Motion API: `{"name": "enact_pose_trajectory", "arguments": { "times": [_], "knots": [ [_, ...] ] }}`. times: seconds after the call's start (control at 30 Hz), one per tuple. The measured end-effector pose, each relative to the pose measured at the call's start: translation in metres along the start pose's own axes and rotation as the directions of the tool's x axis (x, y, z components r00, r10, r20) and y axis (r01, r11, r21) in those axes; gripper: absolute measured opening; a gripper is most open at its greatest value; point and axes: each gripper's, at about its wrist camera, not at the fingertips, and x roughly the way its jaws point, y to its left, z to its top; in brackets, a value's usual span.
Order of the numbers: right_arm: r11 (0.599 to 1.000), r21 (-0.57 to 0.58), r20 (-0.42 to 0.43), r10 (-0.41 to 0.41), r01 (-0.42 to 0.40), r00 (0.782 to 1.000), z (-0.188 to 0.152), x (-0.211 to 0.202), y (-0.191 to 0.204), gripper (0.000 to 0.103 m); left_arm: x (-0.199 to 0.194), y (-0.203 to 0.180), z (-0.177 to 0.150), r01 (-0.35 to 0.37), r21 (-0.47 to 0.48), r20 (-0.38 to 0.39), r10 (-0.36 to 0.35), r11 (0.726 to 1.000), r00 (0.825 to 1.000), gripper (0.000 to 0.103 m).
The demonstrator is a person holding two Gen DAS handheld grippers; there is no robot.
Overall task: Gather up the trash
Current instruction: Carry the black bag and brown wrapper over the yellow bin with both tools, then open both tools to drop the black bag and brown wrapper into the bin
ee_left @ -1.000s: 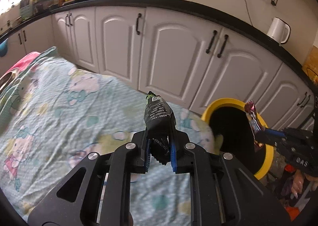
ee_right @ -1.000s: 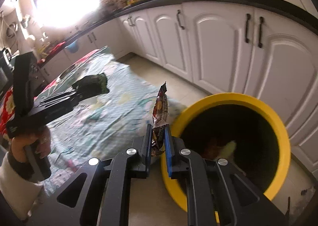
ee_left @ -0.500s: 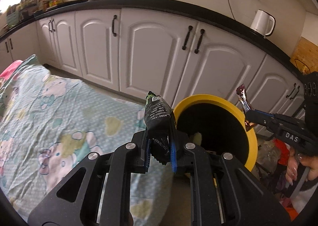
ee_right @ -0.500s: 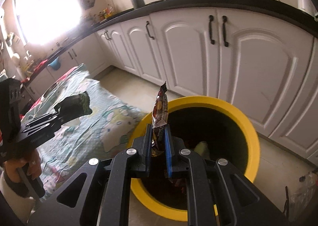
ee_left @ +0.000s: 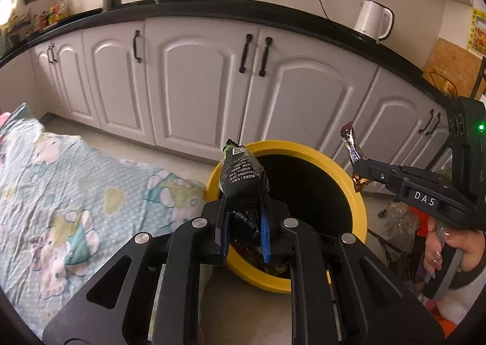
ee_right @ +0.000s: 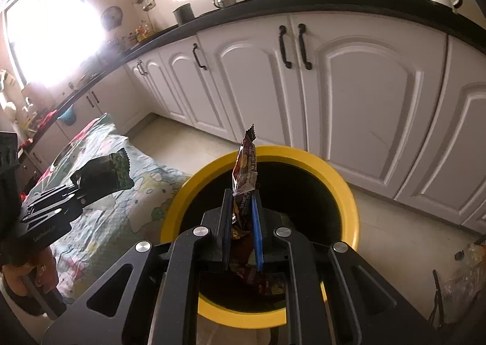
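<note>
My left gripper (ee_left: 244, 219) is shut on a black snack packet (ee_left: 241, 176) that stands upright between its blue pads. It hangs at the near left rim of a yellow bin (ee_left: 358, 193) with a dark inside. My right gripper (ee_right: 241, 214) is shut on a thin brown-red wrapper (ee_right: 246, 162), held over the mouth of the same bin (ee_right: 346, 190). In the left wrist view the right gripper (ee_left: 360, 173) and its wrapper (ee_left: 349, 141) hover over the bin's right rim. The right wrist view shows the left gripper (ee_right: 82, 185) with the black packet (ee_right: 111, 170) left of the bin.
A table under a pale cartoon-print cloth (ee_left: 76, 193) lies left of the bin. White cabinets (ee_left: 197, 77) under a black counter run behind, with a white kettle (ee_left: 372, 20) on top. Bags and clutter (ee_left: 401, 220) sit on the floor right of the bin.
Both grippers have swung away from the cloth-covered table toward the yellow bin, which now lies directly under and ahead of them. Both keep hold of their wrappers.
</note>
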Motion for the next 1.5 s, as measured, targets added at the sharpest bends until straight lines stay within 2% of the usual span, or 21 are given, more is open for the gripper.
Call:
{"name": "enact_pose_trajectory", "arguments": {
  "times": [0.53, 0.77, 0.97, 1.5],
  "knots": [
    [0.999, 0.033, -0.040, -0.006, 0.007, 0.999, -0.016, 0.001, -0.020, 0.012, 0.031, -0.040, -0.010, 0.051, 0.071, -0.065, -0.046, 0.996, 0.997, 0.010],
    [1.000, 0.019, -0.087, 0.008, -0.007, 0.996, -0.022, 0.013, -0.018, 0.012, 0.047, -0.039, -0.018, 0.073, 0.070, -0.106, -0.065, 0.995, 0.992, 0.011],
    [1.000, 0.010, -0.121, 0.011, -0.010, 0.993, -0.027, 0.024, -0.015, 0.012, 0.065, -0.030, -0.021, 0.087, 0.034, -0.146, -0.081, 0.996, 0.986, 0.011],
    [1.000, -0.027, -0.170, -0.001, -0.004, 0.985, -0.040, 0.051, -0.002, 0.014, 0.103, -0.011, -0.015, 0.061, -0.005, -0.201, -0.060, 0.998, 0.978, 0.014]
  ]
}}
